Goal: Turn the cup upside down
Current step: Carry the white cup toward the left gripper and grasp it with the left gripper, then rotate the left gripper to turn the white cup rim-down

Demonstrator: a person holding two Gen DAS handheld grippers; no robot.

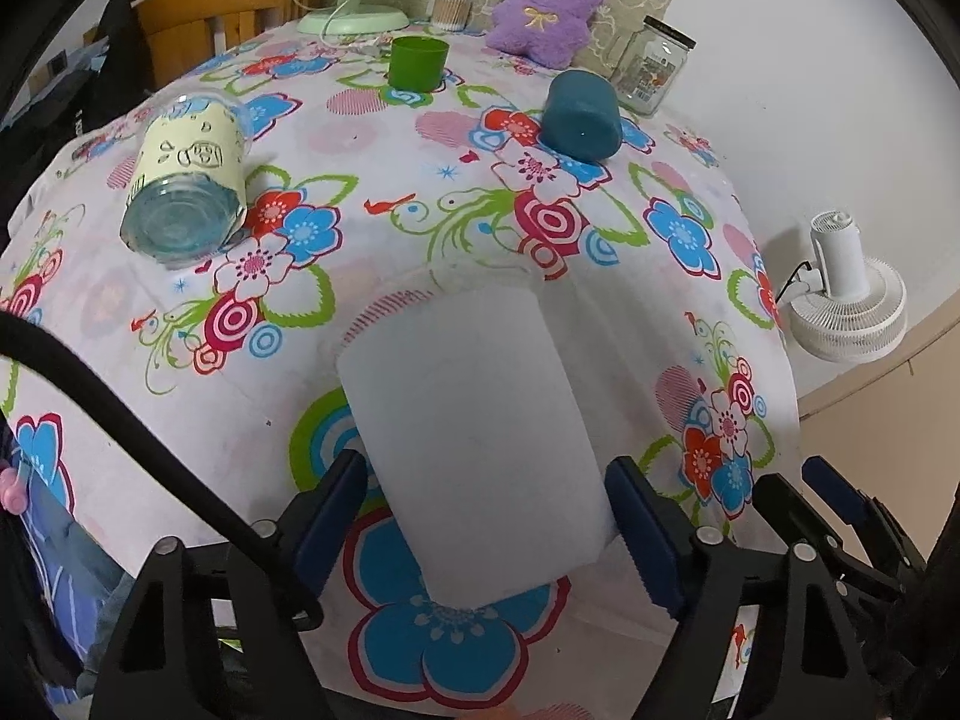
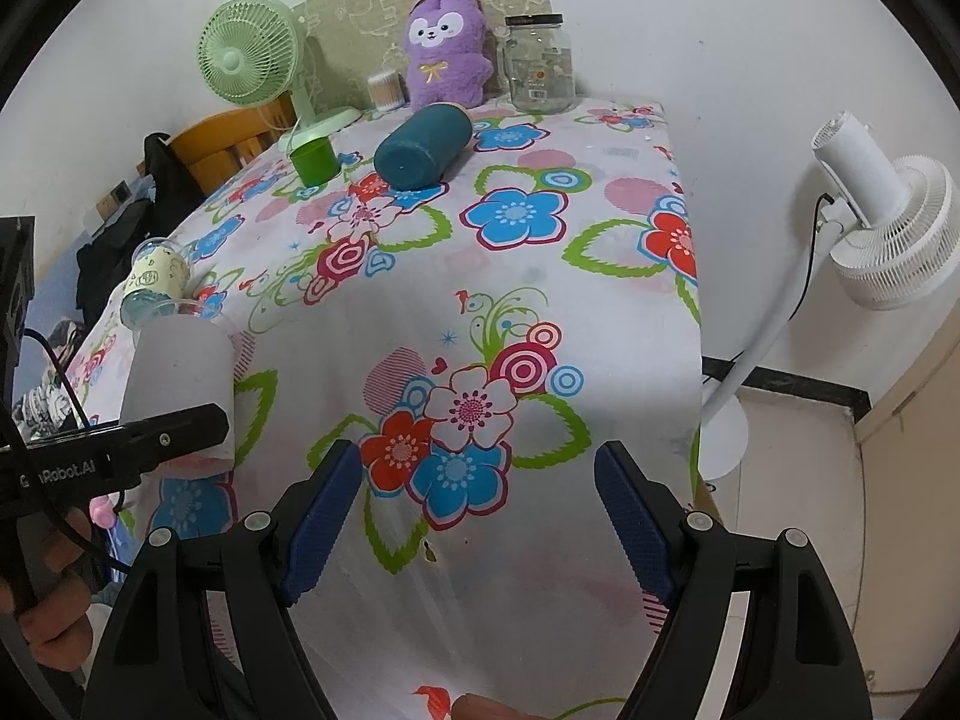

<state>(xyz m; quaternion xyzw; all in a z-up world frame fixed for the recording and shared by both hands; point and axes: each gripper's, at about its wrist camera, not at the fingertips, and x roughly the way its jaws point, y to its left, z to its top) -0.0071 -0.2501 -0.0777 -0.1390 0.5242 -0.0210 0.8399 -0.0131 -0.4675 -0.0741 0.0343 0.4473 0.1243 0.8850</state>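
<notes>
A frosted white cup (image 1: pixel 474 432) stands on the floral tablecloth with its clear rim at the top. It sits between the blue pads of my left gripper (image 1: pixel 489 525), which look spread at its sides with small gaps. The same cup shows in the right wrist view (image 2: pixel 177 384), with the left gripper's black finger (image 2: pixel 162 435) across its lower part. My right gripper (image 2: pixel 477 525) is open and empty over the table's near right part.
A clear cup with a yellow sleeve (image 1: pixel 186 180) lies on its side at the left. A teal cup (image 1: pixel 581 114) lies on its side farther back. A green cup (image 1: pixel 418 63), glass jar (image 1: pixel 651 66), purple plush (image 1: pixel 549 0) and green fan (image 2: pixel 252 54) stand at the back. A white fan (image 2: pixel 888 222) stands beyond the table's right edge (image 2: pixel 696 324).
</notes>
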